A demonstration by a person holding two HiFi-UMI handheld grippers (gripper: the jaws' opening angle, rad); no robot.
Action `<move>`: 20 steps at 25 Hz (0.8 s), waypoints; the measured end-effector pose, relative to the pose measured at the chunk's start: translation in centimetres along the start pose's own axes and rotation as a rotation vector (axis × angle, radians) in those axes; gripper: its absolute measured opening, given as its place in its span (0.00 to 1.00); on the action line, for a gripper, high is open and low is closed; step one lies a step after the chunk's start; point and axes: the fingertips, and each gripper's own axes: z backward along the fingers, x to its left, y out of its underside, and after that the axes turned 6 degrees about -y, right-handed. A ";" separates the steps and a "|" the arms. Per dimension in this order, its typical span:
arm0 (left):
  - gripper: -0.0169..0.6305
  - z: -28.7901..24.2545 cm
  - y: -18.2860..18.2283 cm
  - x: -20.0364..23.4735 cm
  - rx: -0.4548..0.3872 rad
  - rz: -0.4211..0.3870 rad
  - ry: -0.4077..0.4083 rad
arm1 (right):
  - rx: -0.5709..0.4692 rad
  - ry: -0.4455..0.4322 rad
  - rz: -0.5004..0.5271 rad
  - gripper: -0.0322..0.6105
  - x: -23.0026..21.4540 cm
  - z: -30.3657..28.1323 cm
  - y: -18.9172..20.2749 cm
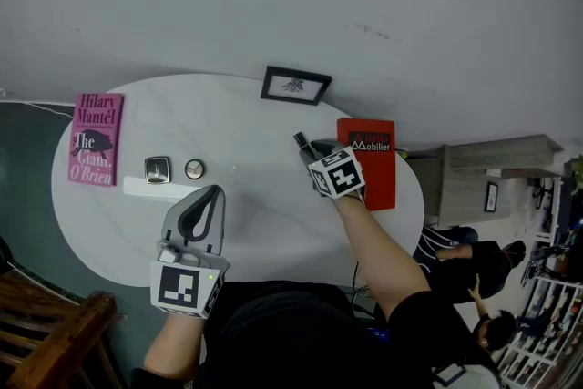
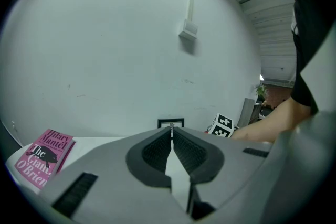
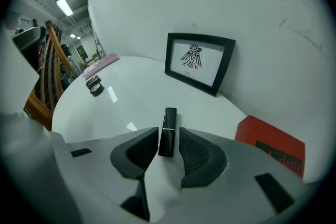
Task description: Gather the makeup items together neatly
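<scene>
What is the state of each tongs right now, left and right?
Left tongs: closed, holding nothing.
Right tongs: open around the black lipstick tube with the gold band, not gripping it.

The left gripper (image 1: 216, 190) and right gripper (image 1: 308, 148) have grey bodies, black ribbed pads (image 2: 152, 153) and black-and-white marker cubes (image 1: 186, 287). The person wears a black short-sleeved top (image 1: 291, 332).

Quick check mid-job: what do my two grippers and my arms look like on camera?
The left gripper and right gripper match: light grey plastic jaws that taper to a tip, lined with black textured pads. Each carries a white cube printed with black square markers. The forearms are bare, and a black sleeve shows on the right arm.
</scene>
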 end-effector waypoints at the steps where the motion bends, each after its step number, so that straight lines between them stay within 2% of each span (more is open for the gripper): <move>1: 0.06 -0.1 0.0 0.2 0.000 0.002 0.002 | 0.013 0.003 0.001 0.24 0.0 -0.3 0.0; 5: 0.06 -0.1 0.2 0.9 0.003 0.012 0.008 | 0.066 0.020 0.011 0.24 0.1 -1.4 0.2; 9: 0.06 0.2 0.2 1.6 0.003 0.018 0.017 | 0.070 0.038 0.015 0.22 0.1 -1.6 0.3; 14: 0.06 1.0 0.0 2.2 -0.002 0.014 0.048 | 0.018 0.038 -0.017 0.22 1.3 -0.3 -0.9; 20: 0.06 2.2 -0.6 1.9 -0.020 -0.017 0.127 | -0.055 0.058 -0.059 0.21 3.6 2.3 -1.5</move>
